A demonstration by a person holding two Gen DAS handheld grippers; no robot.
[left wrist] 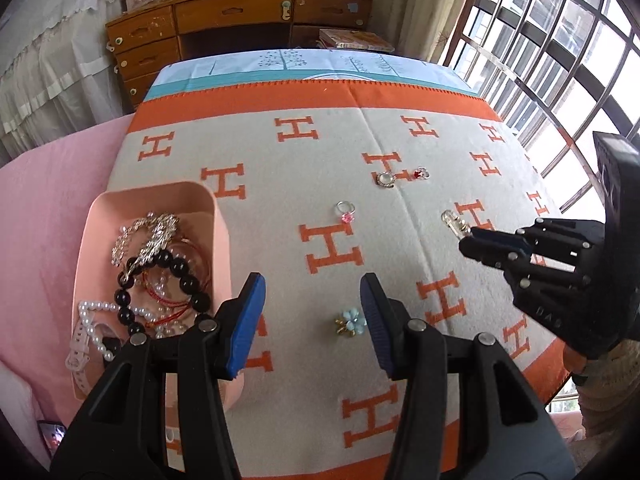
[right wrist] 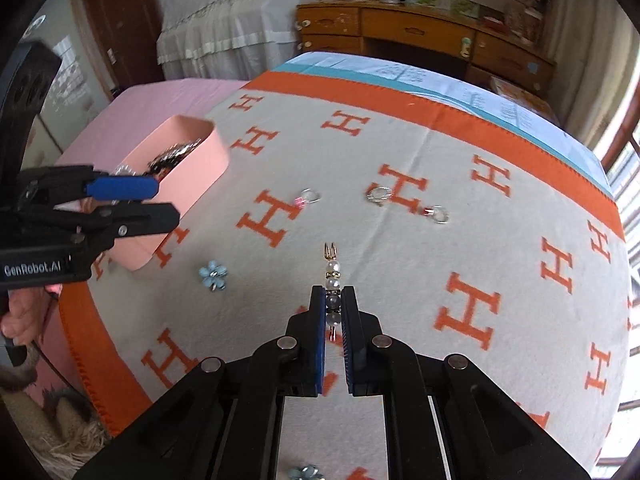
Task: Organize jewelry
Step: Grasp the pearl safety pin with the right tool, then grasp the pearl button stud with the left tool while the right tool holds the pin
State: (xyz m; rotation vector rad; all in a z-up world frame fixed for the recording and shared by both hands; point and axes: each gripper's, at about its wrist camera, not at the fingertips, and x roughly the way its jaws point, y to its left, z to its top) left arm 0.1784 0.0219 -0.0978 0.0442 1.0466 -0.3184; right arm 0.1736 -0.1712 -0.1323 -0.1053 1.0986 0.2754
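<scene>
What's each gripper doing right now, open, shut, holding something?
Left gripper: open, empty.
Right gripper: shut on the beaded pin.

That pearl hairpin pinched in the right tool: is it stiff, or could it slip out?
The pearl hairpin juts straight out past the right gripper, so it's probably rigid. Its round, glossy beads could slide or twist between the flat pads. It looks light.

Left gripper (left wrist: 312,320) hangs open over the blanket (left wrist: 280,208) beside a blue flower (left wrist: 352,322) — pink tray (left wrist: 222,240) of beads left, right gripper (left wrist: 470,236) pinching a pearl pin (left wrist: 454,222).
</scene>
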